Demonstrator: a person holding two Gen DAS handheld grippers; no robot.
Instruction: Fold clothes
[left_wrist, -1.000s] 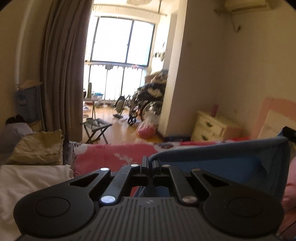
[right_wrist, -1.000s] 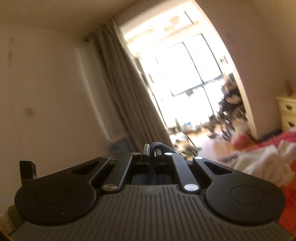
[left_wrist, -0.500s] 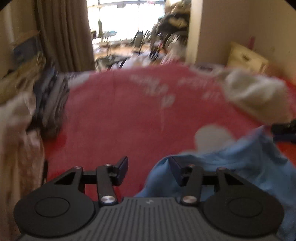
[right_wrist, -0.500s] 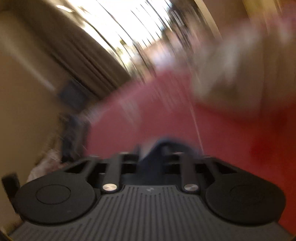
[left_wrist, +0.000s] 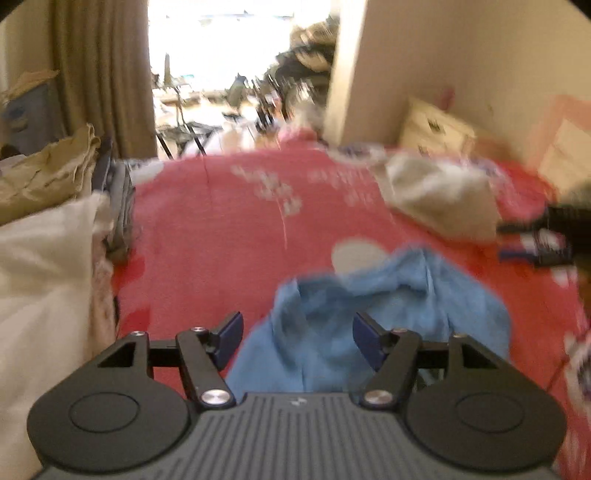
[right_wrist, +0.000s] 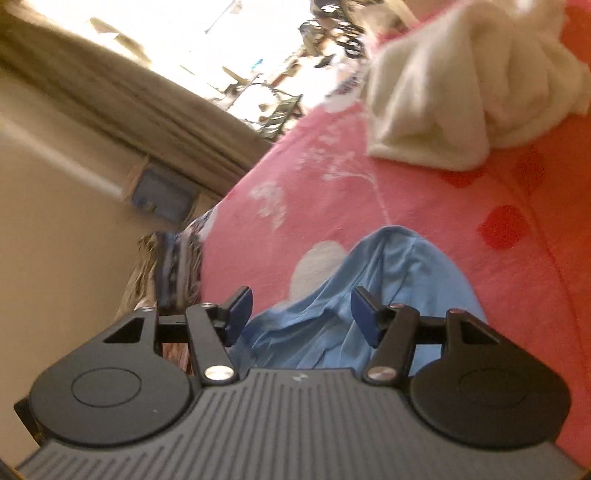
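Bedroom, pink bedspread (left_wrist: 221, 236) | 1 blue shirt (left_wrist: 369, 314) centre | 1 white garment (right_wrist: 443, 92) upper right | left gripper (left_wrist: 297, 334), right gripper (right_wrist: 301, 314): jaws opening, released, shirt between

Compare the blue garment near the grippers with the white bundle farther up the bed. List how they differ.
Colour: the blue garment is light blue; the white bundle is off-white.
Cloth: the blue garment looks thin and smooth; the white bundle looks thick and fluffy.
Place: the blue garment lies just in front of both grippers' fingers; the white bundle lies farther up, apart from it.
Shared: both lie unfolded and crumpled on the pink bedspread.
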